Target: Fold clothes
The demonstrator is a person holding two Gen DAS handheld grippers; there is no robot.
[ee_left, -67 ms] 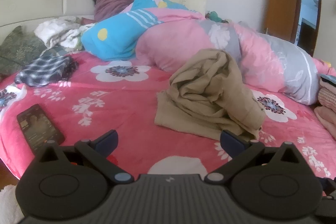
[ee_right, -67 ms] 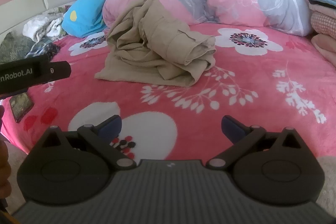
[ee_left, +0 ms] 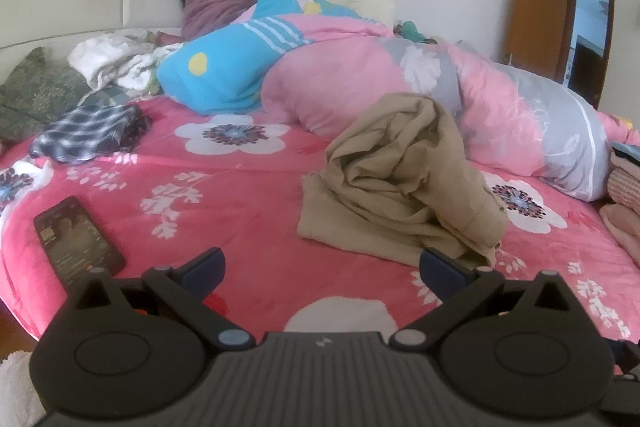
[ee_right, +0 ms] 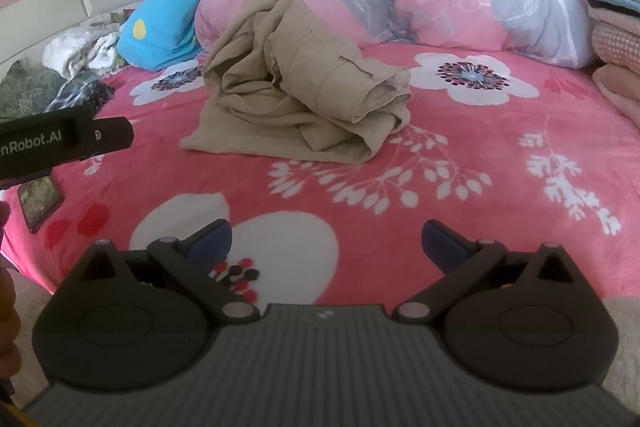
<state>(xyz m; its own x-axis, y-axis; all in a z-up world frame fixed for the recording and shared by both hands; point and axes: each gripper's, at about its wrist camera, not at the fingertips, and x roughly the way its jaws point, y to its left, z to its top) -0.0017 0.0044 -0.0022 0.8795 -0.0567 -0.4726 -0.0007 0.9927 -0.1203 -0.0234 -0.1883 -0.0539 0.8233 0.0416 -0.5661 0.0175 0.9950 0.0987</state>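
A crumpled tan garment (ee_left: 400,183) (ee_right: 304,95) lies in a heap on the pink flowered bedspread (ee_left: 224,211) (ee_right: 460,155), leaning against a rolled quilt. My left gripper (ee_left: 320,267) hovers over the bed's near edge, open and empty, its right fingertip just short of the garment's near corner. My right gripper (ee_right: 326,241) is also open and empty, well short of the garment. The left gripper's black body (ee_right: 60,143) shows at the left of the right wrist view.
A phone (ee_left: 76,241) (ee_right: 38,201) lies near the bed's left edge. A plaid garment (ee_left: 92,133) and white laundry (ee_left: 112,63) sit far left. A person (ee_left: 216,7) lies under the pink and blue quilt (ee_left: 400,75). Folded textiles (ee_right: 616,39) are stacked at the right.
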